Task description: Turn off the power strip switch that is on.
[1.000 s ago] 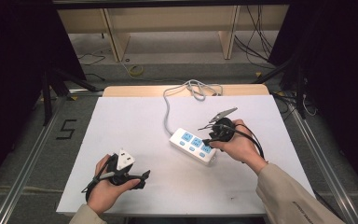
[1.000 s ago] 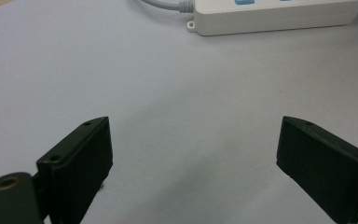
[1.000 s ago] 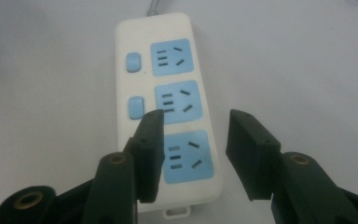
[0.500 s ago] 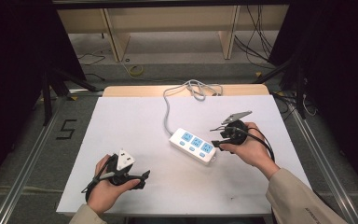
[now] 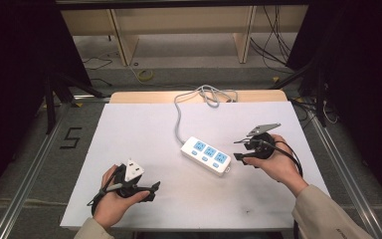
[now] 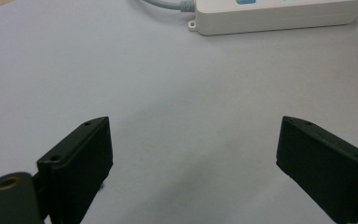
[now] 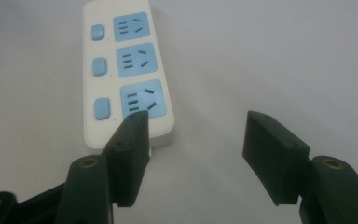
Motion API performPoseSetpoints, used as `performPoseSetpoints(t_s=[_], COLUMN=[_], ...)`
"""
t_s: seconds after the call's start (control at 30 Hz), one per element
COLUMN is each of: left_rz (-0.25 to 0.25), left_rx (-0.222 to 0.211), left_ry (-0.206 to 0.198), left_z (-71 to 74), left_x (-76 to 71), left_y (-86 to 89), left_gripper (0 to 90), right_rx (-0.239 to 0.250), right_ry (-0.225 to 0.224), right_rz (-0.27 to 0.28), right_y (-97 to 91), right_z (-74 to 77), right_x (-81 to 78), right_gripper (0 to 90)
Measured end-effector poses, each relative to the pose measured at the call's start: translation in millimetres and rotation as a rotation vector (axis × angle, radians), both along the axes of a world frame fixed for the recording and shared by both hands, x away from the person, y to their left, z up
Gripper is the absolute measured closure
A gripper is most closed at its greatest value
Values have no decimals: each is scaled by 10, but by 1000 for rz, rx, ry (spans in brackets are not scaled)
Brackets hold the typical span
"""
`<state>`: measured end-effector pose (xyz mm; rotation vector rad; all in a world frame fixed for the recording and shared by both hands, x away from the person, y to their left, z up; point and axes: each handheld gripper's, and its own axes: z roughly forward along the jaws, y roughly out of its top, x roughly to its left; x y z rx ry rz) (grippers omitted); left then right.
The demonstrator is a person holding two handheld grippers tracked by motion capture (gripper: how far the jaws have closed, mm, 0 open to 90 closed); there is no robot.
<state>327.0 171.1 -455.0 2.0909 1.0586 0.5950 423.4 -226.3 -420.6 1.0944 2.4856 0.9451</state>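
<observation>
- My left claw sits low at the near left of the white table, held in my left hand. Its jaws stand wide apart with nothing between them.
- In the left gripper view, bare table lies between those jaws, and the strip is well ahead of them, at the top.
- My right claw is held in my right hand at the right side of the table, tips pointing toward the strip. Its jaws are also wide apart and hold nothing.
- The strip is white with three blue sockets, each with a blue switch beside it. It lies flat, just beside my right claw's tips and well apart from my left claw.
- In the right gripper view, the strip's near end lies just ahead of one jaw, which overlaps its corner; whether they touch, I cannot tell.
- A grey cord runs from the strip's far end away from me to a loose coil at the far edge.
</observation>
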Motion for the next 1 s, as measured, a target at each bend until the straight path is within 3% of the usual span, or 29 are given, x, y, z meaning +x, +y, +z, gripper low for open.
performPoseSetpoints(t_s=[0.33, 1.0], left_rz=[0, 2], left_rx=[-4, -2], left_ry=[-6, -3], left_z=[3, 7], left_x=[-8, -23], left_y=[7, 14], left_gripper=[103, 103], right_rx=[30, 120], right_ry=[-16, -61], right_rz=[-1, -23], right_y=[-98, -497], right_z=[-42, -160], right_x=[-118, -545], right_gripper=[414, 409])
